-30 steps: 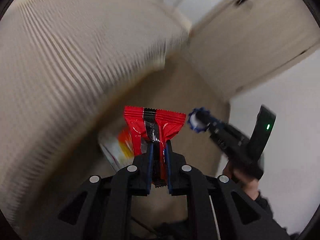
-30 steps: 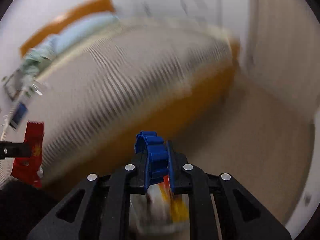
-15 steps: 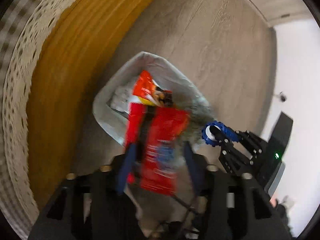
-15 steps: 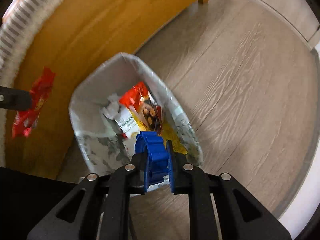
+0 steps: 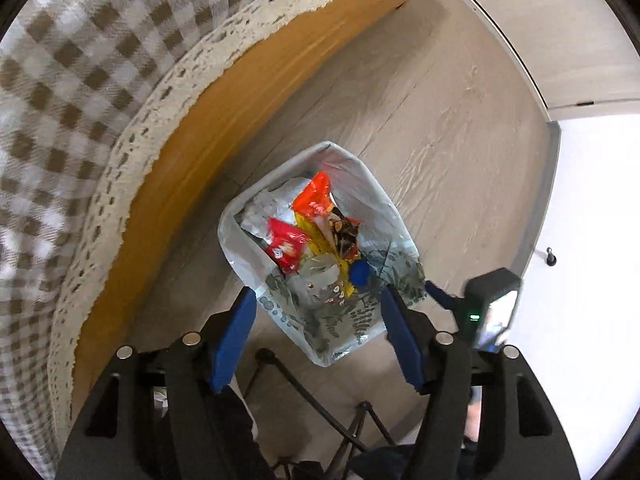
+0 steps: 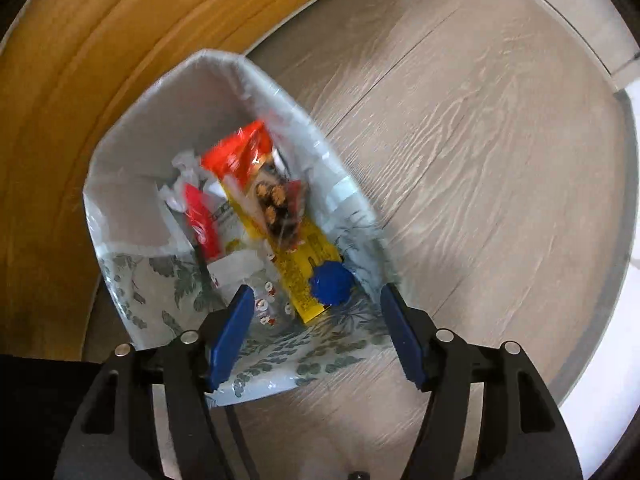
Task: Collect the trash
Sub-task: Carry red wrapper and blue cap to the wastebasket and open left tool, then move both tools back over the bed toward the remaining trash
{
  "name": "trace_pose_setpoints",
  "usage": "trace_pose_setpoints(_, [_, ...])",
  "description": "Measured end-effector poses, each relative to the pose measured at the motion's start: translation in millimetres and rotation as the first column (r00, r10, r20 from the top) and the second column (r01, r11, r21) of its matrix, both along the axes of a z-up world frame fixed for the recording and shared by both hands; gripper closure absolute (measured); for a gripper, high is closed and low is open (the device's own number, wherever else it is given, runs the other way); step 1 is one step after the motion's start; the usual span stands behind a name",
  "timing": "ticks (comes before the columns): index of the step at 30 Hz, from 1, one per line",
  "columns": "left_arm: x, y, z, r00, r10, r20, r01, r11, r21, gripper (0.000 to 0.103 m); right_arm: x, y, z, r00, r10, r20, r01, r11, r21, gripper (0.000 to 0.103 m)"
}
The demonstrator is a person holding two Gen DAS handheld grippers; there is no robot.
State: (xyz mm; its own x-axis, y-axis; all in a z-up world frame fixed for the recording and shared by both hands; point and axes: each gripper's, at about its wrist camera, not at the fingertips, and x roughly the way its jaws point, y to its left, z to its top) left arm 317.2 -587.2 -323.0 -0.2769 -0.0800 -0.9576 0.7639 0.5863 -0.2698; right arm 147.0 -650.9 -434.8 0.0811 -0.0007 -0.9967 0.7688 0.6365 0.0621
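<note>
A waste bin [image 5: 240,216] with a flowered plastic liner stands on the floor, seen from above in both views. Inside lie a red wrapper [image 5: 286,250], an orange packet [image 5: 314,200], a yellow packet [image 6: 304,280] and a blue bottle cap [image 6: 332,283]. My left gripper [image 5: 316,300] hangs over the bin's near side, its jaws opening with nothing between the pads. My right gripper [image 6: 316,300] points straight down over the bin's near rim [image 6: 120,200], jaws also opening and empty. The cap [image 5: 360,273] lies loose in the bin. The right gripper's black body [image 5: 492,304] shows at the right.
A wooden furniture side [image 5: 168,168] runs close along the bin's left, under a checked cloth with lace trim [image 5: 80,100]. Pale wood floor [image 6: 480,140] spreads to the right up to a white wall [image 5: 592,220]. Black stand legs [image 5: 304,384] cross below the left gripper.
Both grippers came down over the bin and opened. The red wrapper left the left gripper and the blue cap left the right gripper; both now lie in the bin.
</note>
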Motion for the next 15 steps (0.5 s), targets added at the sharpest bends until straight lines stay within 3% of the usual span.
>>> trace_pose_setpoints(5, [-6,3,4,0.999,-0.050,0.016,0.050,0.999,-0.010,0.041,-11,-6,33,0.999,-0.037,0.038,0.038,0.999,-0.032,0.040])
trace_pose_setpoints(8, [-6,8,20,0.997,-0.039,0.070,0.042,0.998,-0.039,0.041,-15,-7,56,0.997,-0.043,0.069,0.048,0.997,-0.064,0.040])
trace_pose_setpoints(11, [-3,24,61,0.994,0.024,0.106,-0.007,0.989,-0.151,0.041,-16,-10,96,0.993,-0.037,0.110,0.050,0.991,-0.126,0.040])
trace_pose_setpoints(15, [-5,65,140,0.979,0.052,0.199,0.021,0.937,-0.348,0.041,8,-8,161,0.989,0.048,0.136,-0.009,0.962,-0.274,0.040])
